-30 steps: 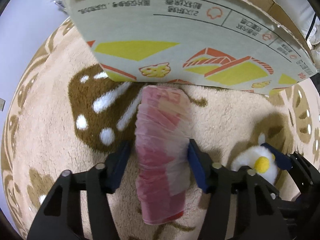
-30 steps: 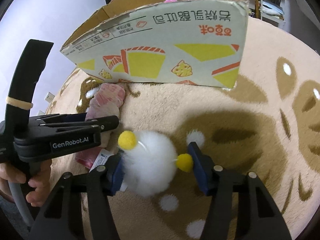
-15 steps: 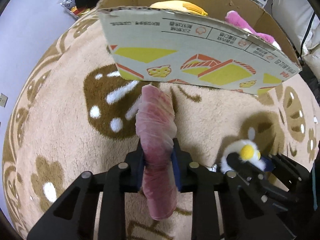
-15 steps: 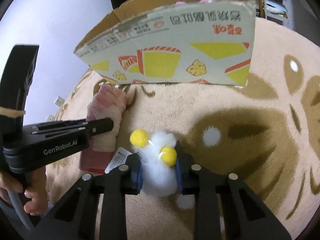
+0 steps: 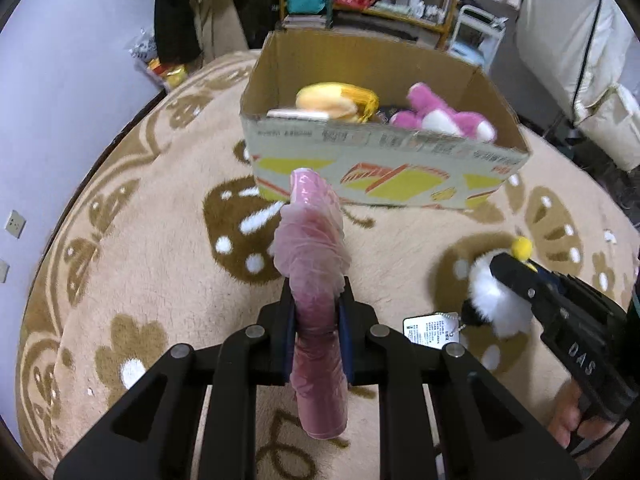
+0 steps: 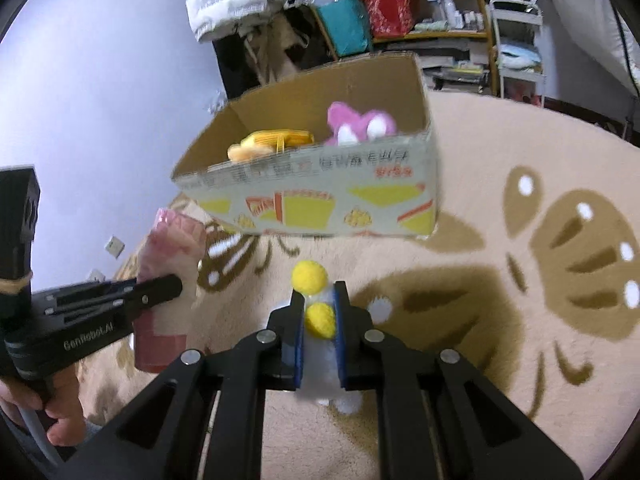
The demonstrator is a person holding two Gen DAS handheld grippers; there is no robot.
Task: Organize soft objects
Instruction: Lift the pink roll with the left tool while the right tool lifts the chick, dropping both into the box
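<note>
From the left wrist camera, the left gripper (image 5: 316, 336) has its jaws clamped hard on a pink, plastic-wrapped soft roll (image 5: 314, 264), which is squeezed narrow at the pinch and bulges above and below it. The roll hangs clear of the beige, brown-patterned pile rug (image 5: 140, 280), just in front of the printed front wall of the open cardboard box (image 5: 384, 168). The roll looks light and squashy, and the film wrap may be slick, so a firm bite across its middle, as here, seems the safest hold. Inside the box lie a yellow-orange plush toy (image 5: 332, 102) and a pink-and-white plush toy (image 5: 444, 118), with bare room behind them. To the right, the right gripper (image 5: 516, 276) carries a white fluffy plush with yellow pompoms (image 5: 490, 296), its paper tag (image 5: 430, 330) dangling.

From the right wrist camera, the right gripper (image 6: 318, 320) is closed tight on the white plush (image 6: 320, 360), one yellow pompom caught between the pads and another poking out above. It looks very light and compressible; the grip through the body seems sound. The box (image 6: 320, 208) stands ahead, its top open and its near rim the only edge to clear. The left gripper (image 6: 160, 286) holds the pink roll (image 6: 168, 280) at the left, well apart, and the rug around the box looks open.
</note>
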